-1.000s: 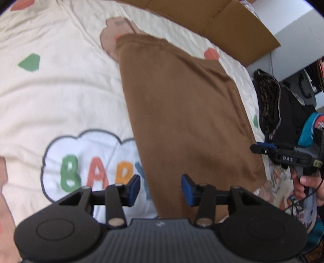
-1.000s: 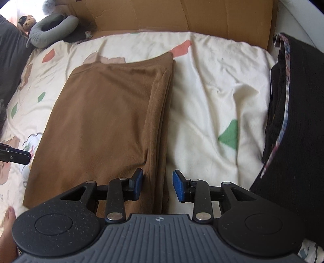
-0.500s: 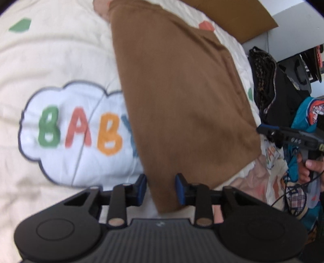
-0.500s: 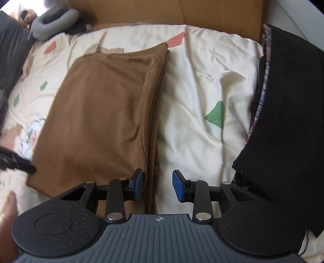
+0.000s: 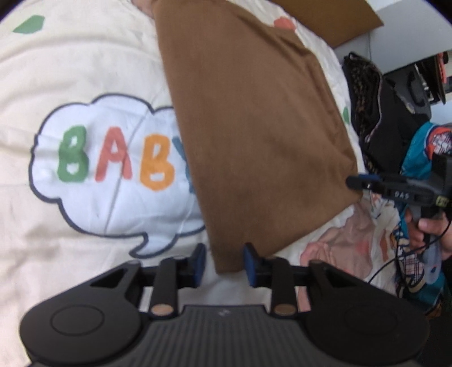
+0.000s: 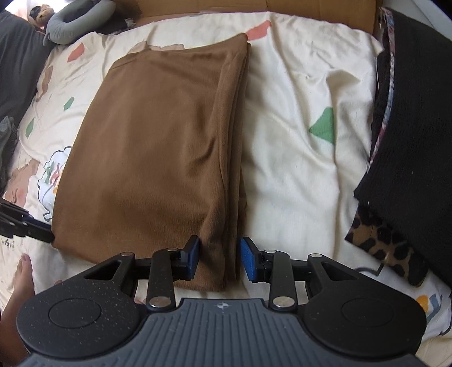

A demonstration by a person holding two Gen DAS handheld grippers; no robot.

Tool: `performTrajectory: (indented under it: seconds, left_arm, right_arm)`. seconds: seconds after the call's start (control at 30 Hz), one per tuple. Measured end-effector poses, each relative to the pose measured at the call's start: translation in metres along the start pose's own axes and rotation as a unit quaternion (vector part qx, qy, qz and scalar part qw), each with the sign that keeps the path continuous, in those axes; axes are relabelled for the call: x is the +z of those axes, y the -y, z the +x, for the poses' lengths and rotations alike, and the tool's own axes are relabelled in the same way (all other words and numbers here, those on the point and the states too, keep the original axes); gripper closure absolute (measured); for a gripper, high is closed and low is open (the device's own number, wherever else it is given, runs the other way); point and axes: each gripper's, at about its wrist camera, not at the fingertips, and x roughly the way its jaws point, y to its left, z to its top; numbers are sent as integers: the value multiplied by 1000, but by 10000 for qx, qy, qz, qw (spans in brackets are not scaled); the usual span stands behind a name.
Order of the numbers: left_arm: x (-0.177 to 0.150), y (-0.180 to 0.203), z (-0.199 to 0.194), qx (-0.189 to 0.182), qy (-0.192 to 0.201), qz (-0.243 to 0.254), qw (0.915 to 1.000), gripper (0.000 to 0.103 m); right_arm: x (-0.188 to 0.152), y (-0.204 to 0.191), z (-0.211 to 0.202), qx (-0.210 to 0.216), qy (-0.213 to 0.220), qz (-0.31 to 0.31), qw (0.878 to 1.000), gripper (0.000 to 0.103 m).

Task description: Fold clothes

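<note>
A brown garment [image 5: 254,127] lies folded flat on the cream printed bedsheet [image 5: 84,70]. Its near left corner sits between the blue pads [image 5: 197,262] of my left gripper [image 5: 223,264], whose jaws are opening; the pads do not press the cloth. My right gripper [image 6: 220,259] stands open astride the thick folded right edge of the brown garment [image 6: 158,141] at its near end. Across the near edge, each view shows the other tool: the right gripper [image 5: 367,183] at the right corner, the left gripper [image 6: 31,225] at the left corner.
A stack of black and leopard-print clothes [image 6: 409,141] lies to the right of the garment. Cardboard [image 6: 254,5] lines the far edge of the bed, with a grey neck pillow [image 6: 76,19] at the far left. A person's bare foot [image 6: 22,276] rests near the left corner.
Both grippers came closer to the garment's near edge. The left corner now lies between the left pads, which narrowed and then widened again. The garment stayed flat.
</note>
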Motion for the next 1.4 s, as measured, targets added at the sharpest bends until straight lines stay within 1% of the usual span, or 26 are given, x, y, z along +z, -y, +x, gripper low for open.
performTrajectory:
  seconds: [0.07,0.2,0.33,0.43,0.53,0.67,0.7,0.8,0.9,0.97,1.0,1.03,1.07,1.1,1.17,1.3,1.4]
  left_arm:
    - [3,-3,3,-58,93,-105,9999,59]
    - [12,-8,12,-209,160,-330,9991,59]
    - [7,-11,13,-400,270,-491,9976,51]
    - [4,-10,16,-491,306,-599,9965,51]
    - [1,-21,15,-689,337,-874,9932,54]
    - [-1,-34,15,-956,373,-1207,9874,61]
    - [-2,-37,16,-1009,387,-1270,9860,62]
    - [-4,-42,16,-1152,416,-1319,9837,64]
    - [-6,-43,20,-1231,365,-1316,9830,66]
    - [-7,-43,23,-1265,316,-1319,9827,75]
    - [-8,-44,24,-1254,286,-1326,9828,77]
    - [-8,-44,25,-1253,260,-1330,9828,78]
    - [-8,-44,25,-1250,235,-1334,9829,83]
    - [-8,-44,25,-1246,209,-1346,9828,85]
    - [-6,-44,24,-1265,162,-1352,9826,94]
    - [-1,-38,13,-1279,98,-1251,9838,96]
    - [2,-35,-2,-1327,120,-1227,9835,97]
  right_arm:
    - [0,4,1,48,12,132,9999,64]
    - [-1,9,10,132,-8,271,9995,64]
    - [-2,17,17,283,17,469,9985,64]
    - [-3,27,18,493,57,711,9962,64]
    - [-4,34,15,649,83,903,9938,64]
    - [-4,38,13,748,137,978,9923,63]
    - [-4,39,13,771,138,996,9919,63]
    - [-5,40,16,854,119,1023,9910,59]
    - [-7,38,17,957,89,924,9911,52]
    - [-8,35,18,972,69,805,9920,51]
    - [-8,34,18,969,65,759,9924,51]
    - [-8,34,18,967,58,768,9923,62]
    - [-7,36,19,969,43,815,9919,78]
    - [-7,38,19,991,23,884,9911,82]
    - [-7,39,18,1056,21,994,9894,86]
    - [-5,34,9,1090,60,990,9891,89]
    - [-3,33,-2,1221,116,1114,9862,90]
